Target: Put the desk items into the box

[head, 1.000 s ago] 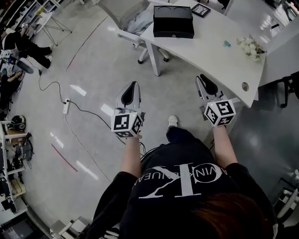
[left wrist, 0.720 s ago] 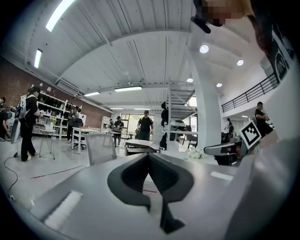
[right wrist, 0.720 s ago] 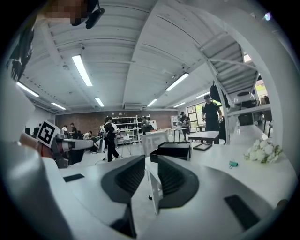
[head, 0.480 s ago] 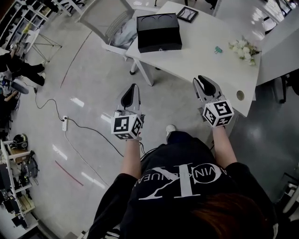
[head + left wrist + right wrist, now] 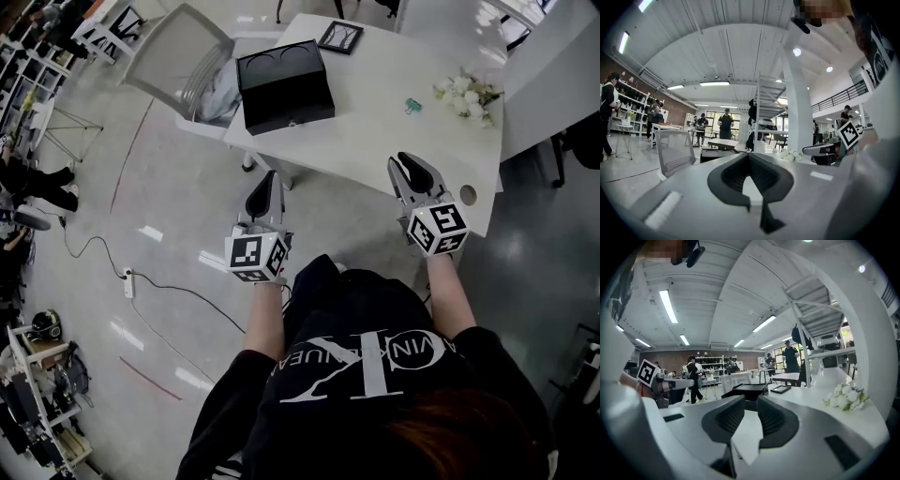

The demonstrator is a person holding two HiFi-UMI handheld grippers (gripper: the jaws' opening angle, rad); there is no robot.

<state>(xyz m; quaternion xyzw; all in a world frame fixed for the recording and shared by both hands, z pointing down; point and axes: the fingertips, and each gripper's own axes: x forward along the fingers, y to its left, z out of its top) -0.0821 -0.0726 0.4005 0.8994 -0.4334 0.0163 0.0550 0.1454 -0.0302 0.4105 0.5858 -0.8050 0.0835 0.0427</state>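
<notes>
Both claws have come forward to the desk [image 5: 375,131] since a second ago, and the black box [image 5: 284,86] now sits further left and nearer in the head view. The right claw [image 5: 407,163] hangs over the desk's near edge, close to a round hole [image 5: 468,195] in the top. Its jaws stand a narrow gap apart with nothing between them, and the bare desk shows through the gap in the right gripper view. The left claw [image 5: 270,180] is off the desk, over the floor [image 5: 159,187] just beside the near edge. Its jaws meet at the tips and hold nothing.

The box stands on the far left part of the desk, well apart from both claws, and two round shapes show on its top. A dark picture frame [image 5: 340,37] lies flat beyond it, near the far edge. A small teal clip [image 5: 411,106] lies alone towards the middle of the desk. A bunch of white flowers [image 5: 464,91] lies just right of the clip, near the desk's right edge. None of these touches the box.

A grey mesh chair [image 5: 178,58] stands left of the desk with a pale cloth [image 5: 220,94] on it. Other people stand among shelves far off.
</notes>
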